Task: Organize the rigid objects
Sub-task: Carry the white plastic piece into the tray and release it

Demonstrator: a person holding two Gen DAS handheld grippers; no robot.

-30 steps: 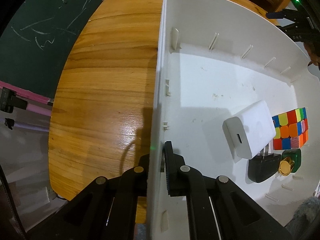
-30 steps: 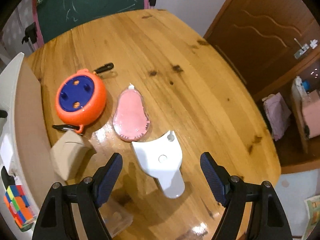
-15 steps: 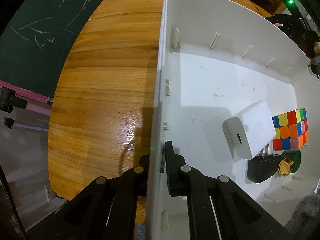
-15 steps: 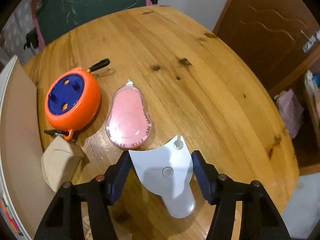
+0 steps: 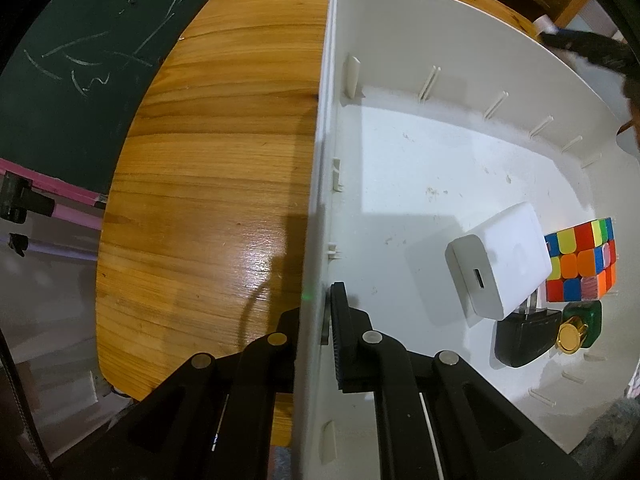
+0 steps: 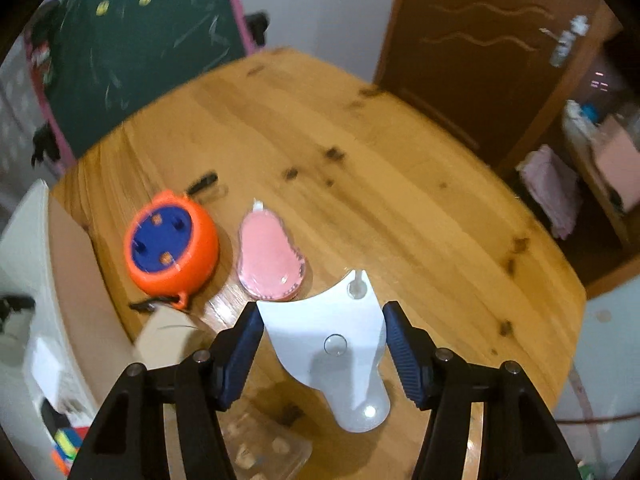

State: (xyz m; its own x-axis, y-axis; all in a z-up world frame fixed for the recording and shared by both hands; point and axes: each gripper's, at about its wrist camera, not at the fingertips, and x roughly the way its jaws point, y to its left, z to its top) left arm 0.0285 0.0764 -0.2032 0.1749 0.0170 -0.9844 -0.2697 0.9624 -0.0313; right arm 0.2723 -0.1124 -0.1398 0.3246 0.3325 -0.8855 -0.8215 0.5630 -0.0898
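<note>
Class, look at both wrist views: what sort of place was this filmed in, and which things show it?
Probably a room in a home: a round wooden table, a green chalkboard on a pink frame, a brown panelled door, and shelves of household clutter at the right.

Colours we see across the counter and bin

We see a white bin (image 5: 400,32) holding a white charger (image 5: 500,264), a multicoloured puzzle cube (image 5: 580,264) and a black plug (image 5: 524,340); on the honey-brown counter (image 6: 400,200) sit an orange-and-blue reel (image 6: 172,248), a pink case (image 6: 270,260) and a white plastic piece (image 6: 332,344).
</note>
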